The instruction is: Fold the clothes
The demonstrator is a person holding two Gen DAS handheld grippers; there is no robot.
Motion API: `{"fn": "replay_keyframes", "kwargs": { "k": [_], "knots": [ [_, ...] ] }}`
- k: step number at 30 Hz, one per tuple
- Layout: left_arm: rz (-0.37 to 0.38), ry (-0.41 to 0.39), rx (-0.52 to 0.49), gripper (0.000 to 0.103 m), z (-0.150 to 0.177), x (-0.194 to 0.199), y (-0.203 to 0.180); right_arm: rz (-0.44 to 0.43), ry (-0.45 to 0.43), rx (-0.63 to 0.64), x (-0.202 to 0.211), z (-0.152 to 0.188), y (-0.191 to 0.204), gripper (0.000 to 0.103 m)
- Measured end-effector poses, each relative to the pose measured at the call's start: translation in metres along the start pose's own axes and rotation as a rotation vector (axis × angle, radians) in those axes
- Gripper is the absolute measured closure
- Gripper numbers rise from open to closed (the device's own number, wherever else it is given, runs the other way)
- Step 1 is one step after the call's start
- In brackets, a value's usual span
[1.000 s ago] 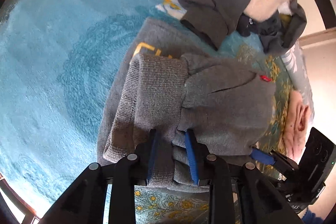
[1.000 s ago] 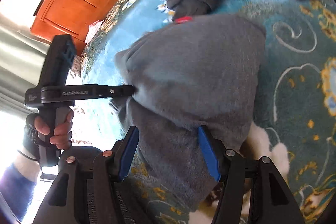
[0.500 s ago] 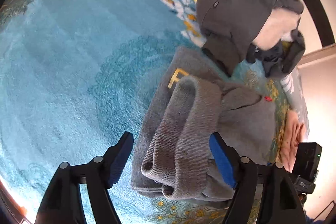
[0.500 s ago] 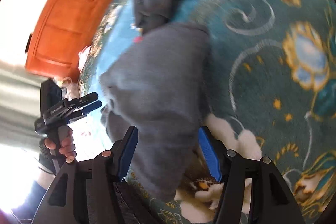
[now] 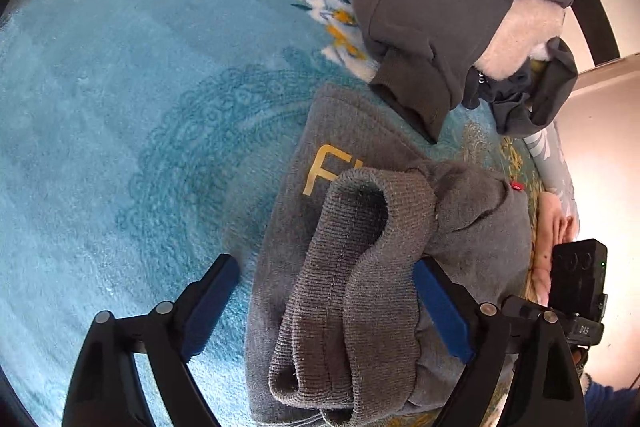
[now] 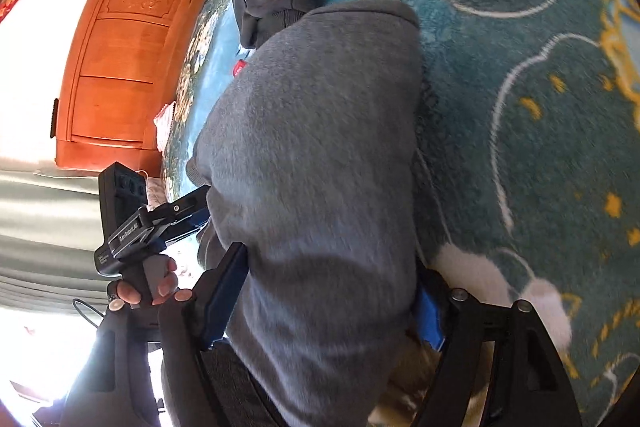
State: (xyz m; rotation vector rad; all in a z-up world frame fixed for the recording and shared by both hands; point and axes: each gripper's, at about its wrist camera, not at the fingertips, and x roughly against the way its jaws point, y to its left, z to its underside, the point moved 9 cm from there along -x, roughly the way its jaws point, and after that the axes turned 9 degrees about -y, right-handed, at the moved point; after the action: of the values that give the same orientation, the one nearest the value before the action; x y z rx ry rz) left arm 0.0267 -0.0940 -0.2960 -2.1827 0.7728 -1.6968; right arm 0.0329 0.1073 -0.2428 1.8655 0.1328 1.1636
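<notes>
The grey sweatshirt [image 5: 360,227] lies folded on the carpet [image 5: 120,107] — ribbed cuff uppermost — between both grippers' opening, unpressing fingers [image 5: 208,303].

Bright daylight, window glare, fisheye-warped edges.

Both tools' [image 5: 324,307] [image 6: 324,303] jaws opening

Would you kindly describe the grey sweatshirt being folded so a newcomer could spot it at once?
Start from the blue patterned carpet, where clothes lie near one edge. The grey sweatshirt is the folded one nearer the camera, just below a darker heap. Yellow lettering, a ribbed hem folded on top and a small red tag set it apart.
</notes>
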Motion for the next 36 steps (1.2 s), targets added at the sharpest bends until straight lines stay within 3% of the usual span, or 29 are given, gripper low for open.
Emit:
{"fn": "replay_keyframes", "kwargs": {
  "k": [4,9,11,16,24,27,30,34,36],
  "knots": [
    [0.064,0.000,0.065,0.011,-0.003,0.000,0.004,0.004,0.005,-0.004,-0.008,-0.004,0.003,0.025],
    [0.007,-0.006,0.047,0.011,-0.005,-0.006,0.004,0.012,0.019,0.005,-0.009,-0.007,0.001,0.025],
    [0.027,-0.006,0.063,0.009,-0.004,-0.005,0.002,0.013,0.022,0.013,-0.009,-0.006,0.001,0.025],
    [0.205,0.038,0.153,0.010,0.002,-0.002,-0.007,0.002,0.010,0.004,-0.005,-0.005,-0.001,0.025],
    [0.254,0.047,0.153,0.010,0.001,0.003,0.004,-0.015,0.013,0.007,-0.001,-0.002,-0.005,0.025],
    [0.264,0.044,0.152,0.010,-0.002,0.010,0.008,-0.020,0.018,0.013,0.020,0.014,-0.031,0.025],
    [0.276,-0.009,0.162,0.010,-0.007,0.022,0.018,-0.017,0.029,0.016,0.022,0.016,-0.033,0.025],
    [0.253,0.006,0.182,0.010,0.000,0.021,0.036,-0.020,0.033,0.010,0.027,0.018,-0.038,0.025],
    [0.302,-0.020,0.210,0.010,-0.002,0.026,0.038,-0.019,0.033,0.009,0.026,0.018,-0.038,0.025]
  ]
}}
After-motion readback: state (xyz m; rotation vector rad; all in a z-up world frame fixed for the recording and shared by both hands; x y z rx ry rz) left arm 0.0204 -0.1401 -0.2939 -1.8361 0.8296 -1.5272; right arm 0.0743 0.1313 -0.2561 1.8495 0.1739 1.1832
